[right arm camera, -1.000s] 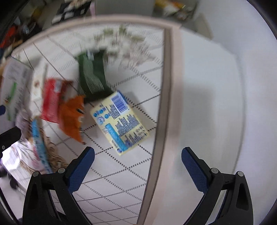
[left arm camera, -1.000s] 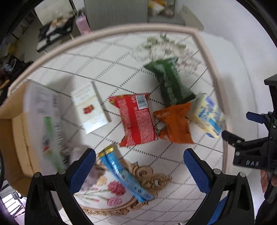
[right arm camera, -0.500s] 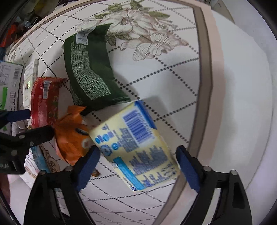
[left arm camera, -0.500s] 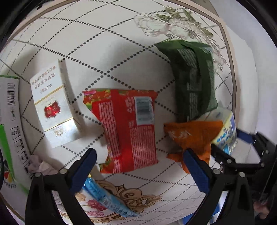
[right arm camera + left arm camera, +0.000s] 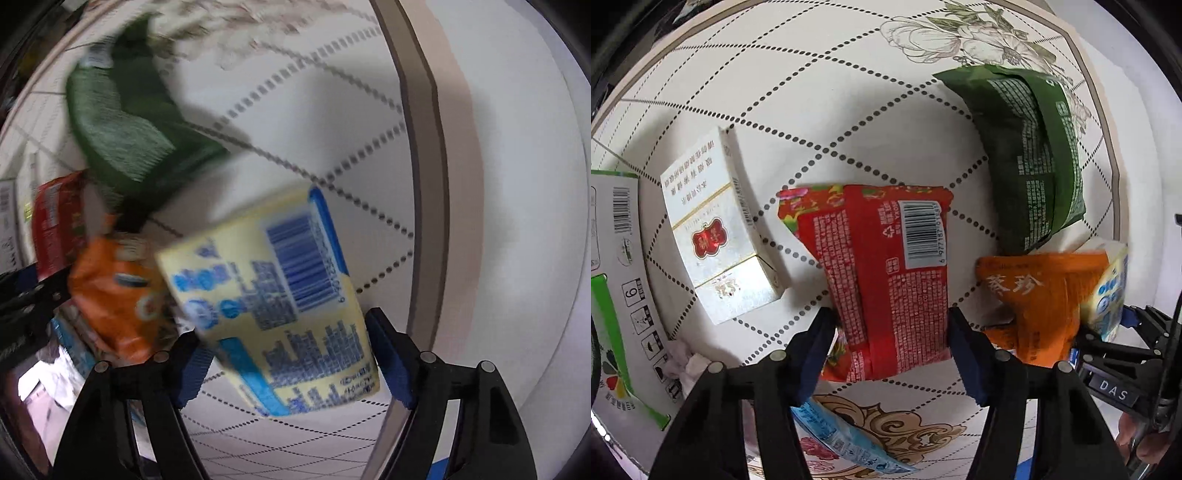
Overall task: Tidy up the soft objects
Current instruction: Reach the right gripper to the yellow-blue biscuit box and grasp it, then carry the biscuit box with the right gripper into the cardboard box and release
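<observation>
My left gripper is shut on the red snack packet, its blue pads pressing both sides of the packet's near end. My right gripper is shut on the yellow tissue pack with blue print, which looks tilted and blurred. An orange packet lies between the two, touching the yellow pack; it also shows in the right wrist view. A green packet lies behind it, seen blurred in the right wrist view.
A white cigarette box lies left of the red packet. A white and green carton is at the far left. A blue wrapper lies under my left gripper. The table's rim runs along the right.
Both grippers moved down onto the table and closed: the left onto the red packet, the right onto the yellow tissue pack, which has tilted upward.
</observation>
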The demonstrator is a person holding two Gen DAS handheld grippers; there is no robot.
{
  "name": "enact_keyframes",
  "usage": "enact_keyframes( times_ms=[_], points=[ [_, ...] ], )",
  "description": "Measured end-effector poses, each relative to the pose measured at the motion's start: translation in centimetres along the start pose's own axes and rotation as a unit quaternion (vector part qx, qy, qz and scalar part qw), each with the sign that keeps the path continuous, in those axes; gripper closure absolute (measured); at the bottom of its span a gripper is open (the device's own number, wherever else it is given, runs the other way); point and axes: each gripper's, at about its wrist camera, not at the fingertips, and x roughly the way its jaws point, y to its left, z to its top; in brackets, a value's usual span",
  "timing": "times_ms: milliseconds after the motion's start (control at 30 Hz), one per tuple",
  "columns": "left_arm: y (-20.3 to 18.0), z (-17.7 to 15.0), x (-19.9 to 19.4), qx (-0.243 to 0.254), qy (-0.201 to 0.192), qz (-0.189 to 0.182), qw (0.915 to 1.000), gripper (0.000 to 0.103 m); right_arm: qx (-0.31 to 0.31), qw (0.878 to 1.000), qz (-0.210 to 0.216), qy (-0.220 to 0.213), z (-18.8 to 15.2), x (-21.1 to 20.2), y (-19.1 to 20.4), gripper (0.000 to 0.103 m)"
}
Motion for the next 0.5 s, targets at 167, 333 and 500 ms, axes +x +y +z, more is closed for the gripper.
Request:
enact_keyframes(
  times_ms=[167, 333, 500],
  points=[
    [0.0, -0.9, -2.0, -0.01, -0.007, -0.017, 0.9998, 0.053, 0.031, 0.999, 0.022, -0.014, -0.6, 1.4, -1.0, 0.034],
    [0.3, -3.2, -3.7, -0.004, -0.033, -0.027, 0.9991, 0.056, 0.067, 0.996, 0.048, -0.033, -2.2, 0.8, -3.0, 0.038],
    [-0.4, -6.8, -5.7, 0.014, -0.058, -0.044, 0.9973, 0.057, 0.068, 0.995, 0.057, -0.052, -4.4, 1.1, -4.0, 0.038]
  ],
)
